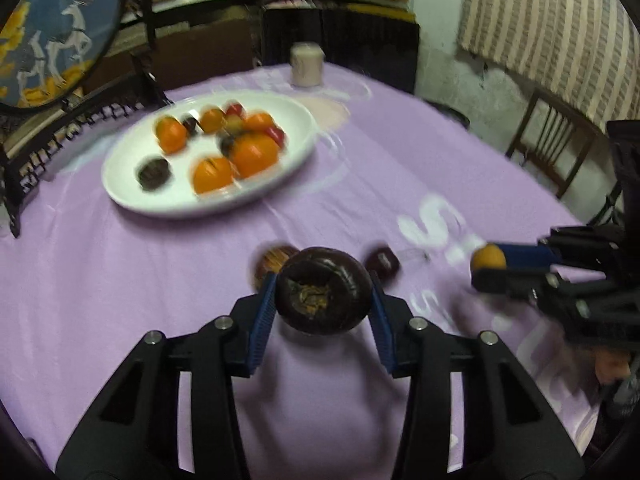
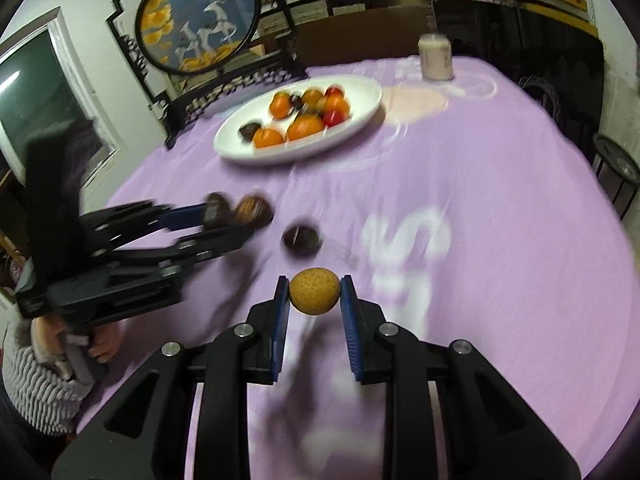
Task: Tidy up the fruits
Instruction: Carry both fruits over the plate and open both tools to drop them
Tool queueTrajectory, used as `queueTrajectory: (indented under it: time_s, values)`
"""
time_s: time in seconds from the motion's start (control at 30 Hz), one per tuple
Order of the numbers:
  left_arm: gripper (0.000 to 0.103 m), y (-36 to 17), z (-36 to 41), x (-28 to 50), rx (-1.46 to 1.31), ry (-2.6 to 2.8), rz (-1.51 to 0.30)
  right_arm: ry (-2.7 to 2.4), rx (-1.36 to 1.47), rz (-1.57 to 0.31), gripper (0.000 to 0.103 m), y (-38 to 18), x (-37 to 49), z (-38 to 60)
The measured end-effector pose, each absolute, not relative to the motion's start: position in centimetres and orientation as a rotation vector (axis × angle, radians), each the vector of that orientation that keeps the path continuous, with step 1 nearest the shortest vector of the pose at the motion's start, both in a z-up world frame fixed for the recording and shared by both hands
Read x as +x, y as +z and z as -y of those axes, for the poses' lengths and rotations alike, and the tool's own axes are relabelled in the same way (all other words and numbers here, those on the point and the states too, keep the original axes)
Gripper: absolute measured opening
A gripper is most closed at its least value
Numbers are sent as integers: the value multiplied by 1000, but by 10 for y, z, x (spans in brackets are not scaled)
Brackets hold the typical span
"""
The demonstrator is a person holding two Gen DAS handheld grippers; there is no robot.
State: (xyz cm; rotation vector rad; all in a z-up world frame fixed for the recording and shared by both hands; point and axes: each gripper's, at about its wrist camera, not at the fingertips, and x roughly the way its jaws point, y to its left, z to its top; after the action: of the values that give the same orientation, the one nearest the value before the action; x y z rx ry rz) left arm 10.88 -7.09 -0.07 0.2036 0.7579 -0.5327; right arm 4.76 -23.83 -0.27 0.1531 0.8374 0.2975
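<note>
Between the blue pads of the left gripper (image 1: 323,292) sits a dark mangosteen (image 1: 323,290), clamped at its widest part with the stem end turned toward the camera, off the purple cloth (image 1: 120,280); gripping across the middle probably keeps the round fruit from rolling out. The right gripper (image 2: 315,292) likewise pinches a small orange fruit (image 2: 315,290) between its fingertips, held above the cloth, so both tools are loaded and neither is free to pick anything else. Just beyond the left gripper's tips two loose fruits rest on the cloth: a brownish one (image 1: 274,264) to the left and a dark one (image 1: 382,262) to the right; both are blurred, so I cannot tell their kind. Farther off, toward the left, stands the white plate (image 1: 132,152), already carrying oranges, dark fruits and a couple of red ones, and it seems to be the place where fruit is gathered. Both held fruits are well apart from it, so each looks to be mid-carry, with a reach forward and left needed before release. Behind the plate stands a pale cup (image 1: 306,65).
</note>
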Motion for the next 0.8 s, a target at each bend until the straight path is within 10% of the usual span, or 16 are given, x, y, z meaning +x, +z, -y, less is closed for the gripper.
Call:
queueTrajectory:
  time_s: [0.6, 0.67, 0.8]
  values:
    - [50, 7, 14, 291, 54, -280, -748, 337, 242, -865, 26, 13, 270, 176]
    - [75, 7, 10, 295, 25, -279, -734, 335, 232, -868, 45, 8, 280, 173]
    - [76, 7, 1, 293, -8, -286, -731, 309, 269, -823, 55, 9, 276, 186]
